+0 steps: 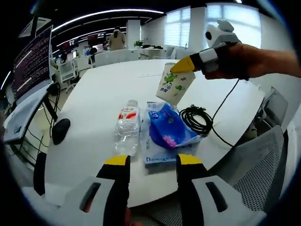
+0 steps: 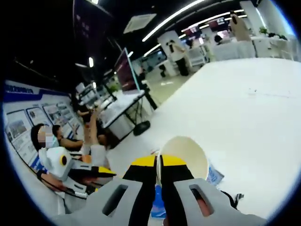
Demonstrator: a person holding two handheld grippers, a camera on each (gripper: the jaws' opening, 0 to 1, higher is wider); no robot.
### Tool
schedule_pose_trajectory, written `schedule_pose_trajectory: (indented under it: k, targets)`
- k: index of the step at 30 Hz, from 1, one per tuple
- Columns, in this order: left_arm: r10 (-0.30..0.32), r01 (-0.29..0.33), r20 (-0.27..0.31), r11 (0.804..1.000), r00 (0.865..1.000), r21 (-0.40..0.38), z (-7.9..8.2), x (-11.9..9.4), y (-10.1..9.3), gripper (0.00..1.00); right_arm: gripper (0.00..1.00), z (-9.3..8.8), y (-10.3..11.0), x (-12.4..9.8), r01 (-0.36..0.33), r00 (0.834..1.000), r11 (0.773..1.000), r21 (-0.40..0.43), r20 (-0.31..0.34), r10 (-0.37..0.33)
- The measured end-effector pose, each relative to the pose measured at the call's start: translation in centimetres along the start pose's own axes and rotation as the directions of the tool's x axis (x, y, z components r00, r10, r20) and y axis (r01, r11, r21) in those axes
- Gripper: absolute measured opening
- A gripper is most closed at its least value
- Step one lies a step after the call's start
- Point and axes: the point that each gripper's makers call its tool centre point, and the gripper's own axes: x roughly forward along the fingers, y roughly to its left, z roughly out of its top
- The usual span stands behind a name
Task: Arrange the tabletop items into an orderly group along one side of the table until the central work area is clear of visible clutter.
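Left gripper view: left gripper (image 1: 152, 161) at bottom centre, yellow-tipped jaws apart and gripping nothing, low over the near edge of the white table (image 1: 108, 89). Just above the jaws, a bottle (image 1: 127, 127) lying left of centre, touching or just beside a blue packet (image 1: 166, 128) at centre. Coiled black cable (image 1: 197, 118) right of the packet, trailing off toward lower right. Black mouse (image 1: 60, 130) at far left of the table. Right gripper (image 1: 188, 65) entering from upper right in a hand (image 1: 235, 61), jaws clamped on the rim of a paper cup (image 1: 175, 84), cup tilted and lifted above packet and cable. Right gripper view: right gripper (image 2: 158, 162) at bottom centre, jaws closed together on the cup (image 2: 186, 151) rim, open mouth facing the camera, packet (image 2: 214, 175) peeking out below right. Left gripper (image 2: 96, 172) at lower left.
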Motion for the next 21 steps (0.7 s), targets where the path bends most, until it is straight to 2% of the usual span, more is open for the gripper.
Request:
schedule_pose_trajectory:
  k: [7,13,18,21]
  targets:
    - [0.007,-0.007,0.005,1.0,1.0,-0.009,0.0,0.0,0.2,0.38,0.0,1.5,-2.4,1.3,0.059,0.998,0.995,-0.078,-0.022,-0.061]
    - [0.007,-0.007,0.013,1.0,1.0,-0.022,0.1,0.0,0.4,0.38,0.0,2.3,-5.0,2.4,0.129,0.989,0.977,-0.171,-0.045,-0.138]
    - [0.01,-0.009,0.017,0.999,1.0,-0.04,0.2,0.0,0.6,0.39,0.0,2.6,-7.8,3.1,0.218,0.968,0.939,-0.266,-0.066,-0.244]
    - [0.009,-0.008,0.014,0.999,1.0,-0.047,0.1,0.0,0.6,0.39,0.0,2.2,-9.1,3.7,0.247,0.956,0.929,-0.276,-0.087,-0.28]
